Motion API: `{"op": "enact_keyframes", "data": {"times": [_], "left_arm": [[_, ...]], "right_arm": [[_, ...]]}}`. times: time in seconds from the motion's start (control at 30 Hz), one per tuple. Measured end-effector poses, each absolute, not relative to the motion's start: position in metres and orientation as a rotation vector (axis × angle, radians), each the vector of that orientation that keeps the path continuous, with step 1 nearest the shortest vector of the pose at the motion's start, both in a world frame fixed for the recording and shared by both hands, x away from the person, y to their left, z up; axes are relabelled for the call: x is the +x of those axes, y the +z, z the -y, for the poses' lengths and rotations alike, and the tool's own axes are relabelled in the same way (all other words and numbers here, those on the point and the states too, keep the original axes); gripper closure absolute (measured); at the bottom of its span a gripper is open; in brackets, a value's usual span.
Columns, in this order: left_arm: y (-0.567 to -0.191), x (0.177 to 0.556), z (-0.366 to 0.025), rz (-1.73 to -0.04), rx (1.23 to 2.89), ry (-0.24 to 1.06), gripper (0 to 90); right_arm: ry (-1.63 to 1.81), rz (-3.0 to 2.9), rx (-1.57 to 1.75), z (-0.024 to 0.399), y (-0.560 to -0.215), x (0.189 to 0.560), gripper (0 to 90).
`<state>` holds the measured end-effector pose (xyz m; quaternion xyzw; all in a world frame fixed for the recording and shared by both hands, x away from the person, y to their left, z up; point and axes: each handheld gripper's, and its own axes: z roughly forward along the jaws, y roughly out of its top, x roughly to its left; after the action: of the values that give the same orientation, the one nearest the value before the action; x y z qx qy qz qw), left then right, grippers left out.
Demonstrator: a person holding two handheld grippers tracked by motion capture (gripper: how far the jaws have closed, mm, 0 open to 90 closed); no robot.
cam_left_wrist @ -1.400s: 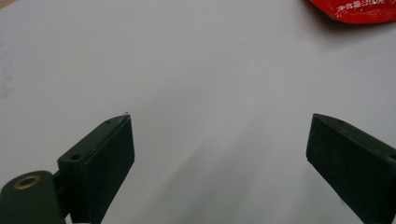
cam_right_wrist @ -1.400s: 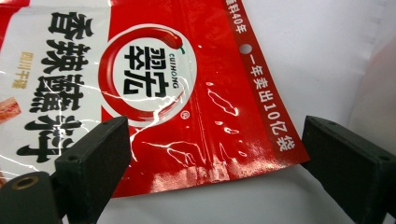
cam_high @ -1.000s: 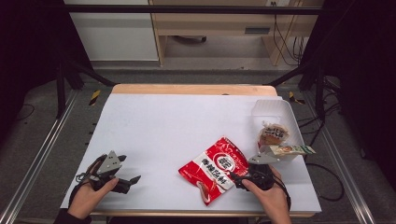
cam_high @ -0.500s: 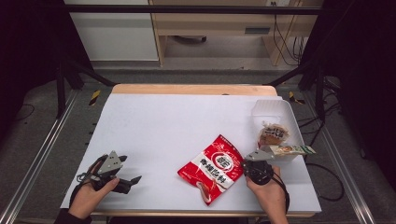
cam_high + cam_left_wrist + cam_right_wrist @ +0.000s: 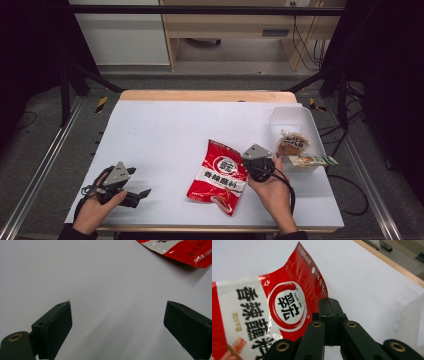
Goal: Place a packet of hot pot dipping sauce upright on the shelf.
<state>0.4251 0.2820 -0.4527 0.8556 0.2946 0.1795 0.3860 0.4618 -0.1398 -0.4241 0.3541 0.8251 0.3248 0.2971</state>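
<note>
Red seasoning packet (image 5: 218, 176) pinched at its edge by the right gripper (image 5: 329, 315), whose fingers have just clenched. Left gripper (image 5: 117, 325), fingers released, rests on the white counter (image 5: 170, 135).

Tabletop (image 5: 165, 135) is covered in white sheet, with a bare wood edge (image 5: 205, 95) exposed along the far side. Grey floor (image 5: 210, 80) is seen beyond it and down both sides. Metal rails (image 5: 35, 180) are laid along the floor at left and right. Black frame struts (image 5: 75, 75) are angled in from both upper corners, and a black bar (image 5: 200, 9) is run across the top. A white cabinet (image 5: 120, 35) is set at the back left, a light wood desk (image 5: 235, 25) beside it. Cables (image 5: 300, 35) are hung at the back right, more are trailed on the floor right of the tabletop. Yellow-black tape marks (image 5: 101, 104) are stuck near the far corners. Sides of the room are left dark; light is concentrated on the tabletop.
</note>
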Motion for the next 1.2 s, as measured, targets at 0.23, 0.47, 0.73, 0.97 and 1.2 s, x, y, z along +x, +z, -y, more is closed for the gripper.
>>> {"op": "enact_keyframes", "data": {"times": [0.23,0.47,0.73,0.97,1.2], "left_arm": [[-0.450,0.424,-0.278,-0.741,2.169,0.415,7.9],[-0.443,0.422,-0.270,-0.726,2.151,0.397,7.5],[-0.429,0.438,-0.260,-0.725,2.150,0.407,9.2],[-0.409,0.461,-0.241,-0.694,2.154,0.414,10.1],[-0.397,0.476,-0.225,-0.675,2.118,0.471,13.0]], "right_arm": [[0.866,-2.239,0.828,0.112,-0.402,0.479,90.0],[0.886,-2.240,0.755,0.095,-0.381,0.489,90.0],[0.910,-2.243,0.707,0.085,-0.364,0.497,90.0],[0.940,-2.218,0.689,0.084,-0.348,0.501,90.0],[0.978,-2.234,0.626,0.079,-0.345,0.491,90.0]]}}
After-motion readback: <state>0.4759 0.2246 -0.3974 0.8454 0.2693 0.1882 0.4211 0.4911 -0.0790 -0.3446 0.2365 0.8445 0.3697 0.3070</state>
